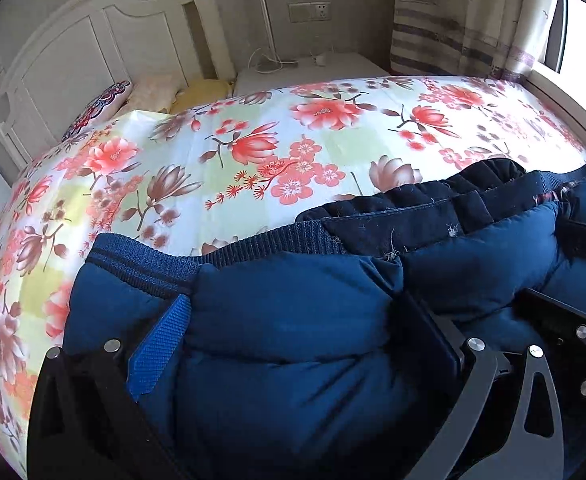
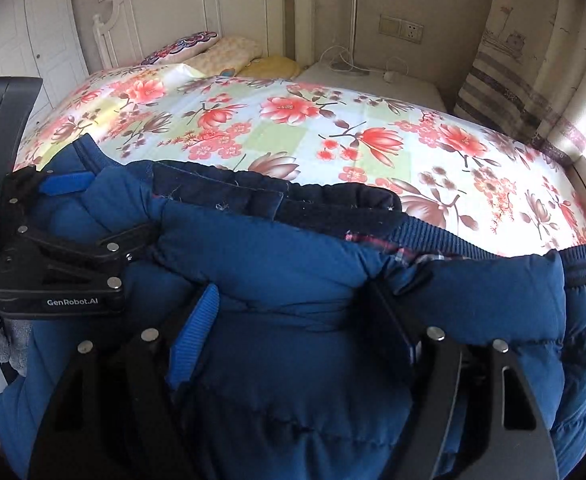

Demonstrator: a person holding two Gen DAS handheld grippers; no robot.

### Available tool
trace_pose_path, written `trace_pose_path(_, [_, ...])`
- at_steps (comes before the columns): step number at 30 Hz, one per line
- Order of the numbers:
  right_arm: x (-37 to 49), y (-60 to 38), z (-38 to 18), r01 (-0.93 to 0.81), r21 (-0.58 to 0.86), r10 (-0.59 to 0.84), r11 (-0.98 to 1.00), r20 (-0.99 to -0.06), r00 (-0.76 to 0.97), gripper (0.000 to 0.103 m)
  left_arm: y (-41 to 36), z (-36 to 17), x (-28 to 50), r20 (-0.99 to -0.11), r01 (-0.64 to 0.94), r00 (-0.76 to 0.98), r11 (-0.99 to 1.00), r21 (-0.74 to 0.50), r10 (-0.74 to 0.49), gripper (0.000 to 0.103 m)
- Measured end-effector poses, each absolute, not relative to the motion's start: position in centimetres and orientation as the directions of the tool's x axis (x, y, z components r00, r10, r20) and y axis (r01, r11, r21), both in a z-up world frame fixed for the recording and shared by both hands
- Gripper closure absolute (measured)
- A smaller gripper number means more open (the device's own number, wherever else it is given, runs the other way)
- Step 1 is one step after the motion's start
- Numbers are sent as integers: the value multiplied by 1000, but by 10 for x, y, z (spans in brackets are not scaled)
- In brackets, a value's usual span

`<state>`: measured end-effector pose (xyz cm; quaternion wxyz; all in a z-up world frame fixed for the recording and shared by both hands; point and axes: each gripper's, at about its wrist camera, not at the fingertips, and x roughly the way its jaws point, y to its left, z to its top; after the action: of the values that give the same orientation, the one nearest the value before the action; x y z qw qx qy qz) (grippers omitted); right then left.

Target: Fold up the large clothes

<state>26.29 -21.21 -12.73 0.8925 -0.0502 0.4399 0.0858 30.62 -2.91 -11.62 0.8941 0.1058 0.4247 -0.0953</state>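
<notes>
Both claws sit side by side on the near edge of the jacket (image 1: pixel 293 340). My left gripper (image 1: pixel 293 328) stands wide, the puffy cloth bulging up between its fingers; I can't see the pads pinching it, so I read it as open over the fabric. My right gripper (image 2: pixel 289 328) is a bit narrower, with a fold of the same jacket between its blue pad (image 2: pixel 195 332) and the dark finger on the other side. Whether it presses I can't tell.

Key relation: the jacket lies straight ahead of and under both claws, its long axis running across both views, along the near side of the bed (image 1: pixel 253 152). The left claw shows at the left edge of the right wrist view, close beside, so neither hand is clearly nearer. The fold, as I judge it, must go away from me, toward the open floral sheet.

Look of the garment: blue quilted puffer, bulky, with a ribbed knit hem (image 1: pixel 141 264), a dark fleecy lining (image 2: pixel 333 200) and a strip of plaid (image 2: pixel 405 254) peeking out. Bits of lint on the dark part. Springy stuff, I'd guess.
</notes>
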Motion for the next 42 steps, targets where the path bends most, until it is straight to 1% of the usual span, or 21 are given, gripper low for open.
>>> trace_pose_path(3, [263,-219,-115,-212,31,150,977,-807,571,26,-32,-115,309,-778,262,623,959,105,-85,4])
trace_pose_path(6, [247,-232,-89,-177,-14,108,984,-748,655,30,-32,-114,310,-777,262,623,960,98,-91,4])
trace_pose_path(7, [245,-242,-84,-129,-68,40,989,-727,685,30,-32,-114,310,-776,261,624,960,98,-90,4])
trace_pose_path(9, [254,-266,-96,-38,-143,-84,989,-754,652,30,-32,-114,310,-777,262,623,960,97,-91,4])
trace_pose_path(10, [262,-283,-110,-11,-126,-93,992,-787,610,27,-31,-114,310,-778,262,621,961,93,-95,4])
trace_pose_path(12, [268,-310,-118,2,66,53,998,-814,579,25,-30,-114,310,-779,264,618,961,80,-105,4])
trace_pose_path(14, [264,-317,-107,24,41,19,999,-802,597,30,-29,-115,311,-780,263,616,961,79,-104,4])
trace_pose_path(16, [249,-328,-88,74,11,-42,997,-745,665,30,-29,-114,310,-780,264,617,961,79,-105,4])
trace_pose_path(18, [244,-355,-95,144,57,-53,988,-749,661,29,-28,-114,311,-781,265,615,961,74,-109,4])
trace_pose_path(20, [249,-376,-124,173,151,17,973,-799,600,26,-28,-114,311,-781,265,613,962,65,-116,4])
trace_pose_path(21, [249,-380,-130,171,181,40,969,-791,610,25,-27,-114,311,-781,265,613,962,60,-120,4])
trace_pose_path(25, [253,-364,-129,165,40,-66,985,-803,592,25,-23,-102,313,-786,254,606,966,48,-120,4])
trace_pose_path(29, [249,-368,-130,169,63,-53,984,-795,604,25,9,-68,305,-721,166,687,985,36,-90,4])
trace_pose_path(31, [252,-364,-132,170,63,-53,983,-796,604,25,36,-85,316,-764,101,644,994,31,-42,4])
trace_pose_path(32, [252,-363,-131,171,58,-57,984,-796,602,25,46,-98,323,-798,76,601,997,-3,-49,4])
trace_pose_path(33, [253,-362,-132,170,53,-61,984,-797,601,25,65,-116,333,-839,49,522,987,-153,-156,4])
trace_pose_path(34, [252,-362,-132,169,51,-62,984,-796,602,25,74,-120,336,-839,30,506,977,-212,-198,4])
trace_pose_path(37, [252,-363,-132,170,63,-53,983,-794,605,25,80,-116,335,-831,-10,530,978,-206,-170,4])
trace_pose_path(38, [252,-363,-132,169,64,-53,983,-794,606,25,77,-111,332,-824,-14,551,986,-166,-131,4])
trace_pose_path(40, [252,-363,-132,169,64,-53,983,-793,607,25,66,-83,313,-747,-54,664,997,-52,-3,4])
trace_pose_path(42, [252,-362,-131,170,61,-56,984,-794,605,25,43,-47,288,-639,3,769,999,-33,-23,4])
